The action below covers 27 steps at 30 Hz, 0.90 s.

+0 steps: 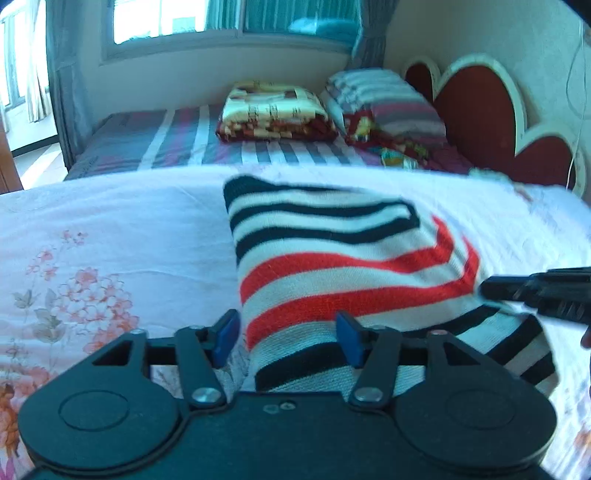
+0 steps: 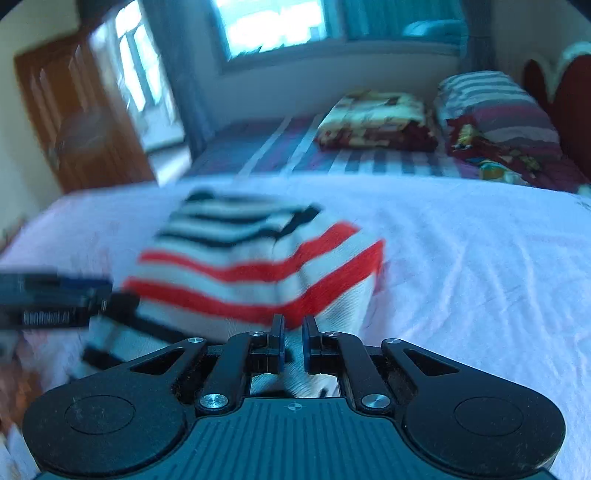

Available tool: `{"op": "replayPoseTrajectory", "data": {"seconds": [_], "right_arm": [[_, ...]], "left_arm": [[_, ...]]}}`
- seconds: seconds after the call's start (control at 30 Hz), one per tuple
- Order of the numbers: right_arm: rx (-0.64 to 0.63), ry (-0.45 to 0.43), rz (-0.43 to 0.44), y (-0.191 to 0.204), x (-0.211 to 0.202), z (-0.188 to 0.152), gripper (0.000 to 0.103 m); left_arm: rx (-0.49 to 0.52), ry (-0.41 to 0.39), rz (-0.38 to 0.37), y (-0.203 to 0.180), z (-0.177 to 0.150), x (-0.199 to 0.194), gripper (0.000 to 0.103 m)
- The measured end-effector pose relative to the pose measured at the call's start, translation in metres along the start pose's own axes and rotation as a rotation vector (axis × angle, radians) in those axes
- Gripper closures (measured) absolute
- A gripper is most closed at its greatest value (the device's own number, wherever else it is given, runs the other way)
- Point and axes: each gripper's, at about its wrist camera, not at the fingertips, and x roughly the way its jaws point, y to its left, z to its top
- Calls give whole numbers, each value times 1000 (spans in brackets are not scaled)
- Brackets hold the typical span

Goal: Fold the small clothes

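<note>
A small knit garment (image 1: 343,273) with black, red and white stripes lies folded on a white floral sheet (image 1: 92,258). My left gripper (image 1: 288,338) is open, its blue pads (image 1: 227,336) astride the garment's near left edge. My right gripper (image 2: 293,345) is nearly closed on the garment's near white edge (image 2: 295,354), cloth showing between the pads. The garment (image 2: 251,266) looks blurred in the right wrist view. Each gripper shows in the other's view: the right one (image 1: 535,291) at the garment's right side, the left one (image 2: 55,299) at its left side.
Beyond the sheet lies a striped bed cover (image 1: 184,144) with a folded patterned blanket (image 1: 273,110), striped pillows (image 1: 384,103) and a red heart-shaped headboard (image 1: 484,114). A window (image 1: 221,18) is at the back; a wooden door (image 2: 81,118) stands left.
</note>
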Motion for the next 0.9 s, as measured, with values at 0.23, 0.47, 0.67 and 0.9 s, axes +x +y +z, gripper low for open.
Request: {"op": "replayPoseTrajectory", "data": {"seconds": [0.23,0.47,0.67,0.9], "right_arm": [[343,74,186,-73,-10,-10,26],[516,166,329,-98,12,-28,31],[536,200,413,-96,22,-32,31],[524,209,446,-94,45,-21,31]], "left_arm": [[-218,45,-222,40,-23,-5,36],[-451,107,-384,72,-41,16,35],[-479,144,-443,75,-42,35,35],[-463,162,-434,64,-36,51,31]]}}
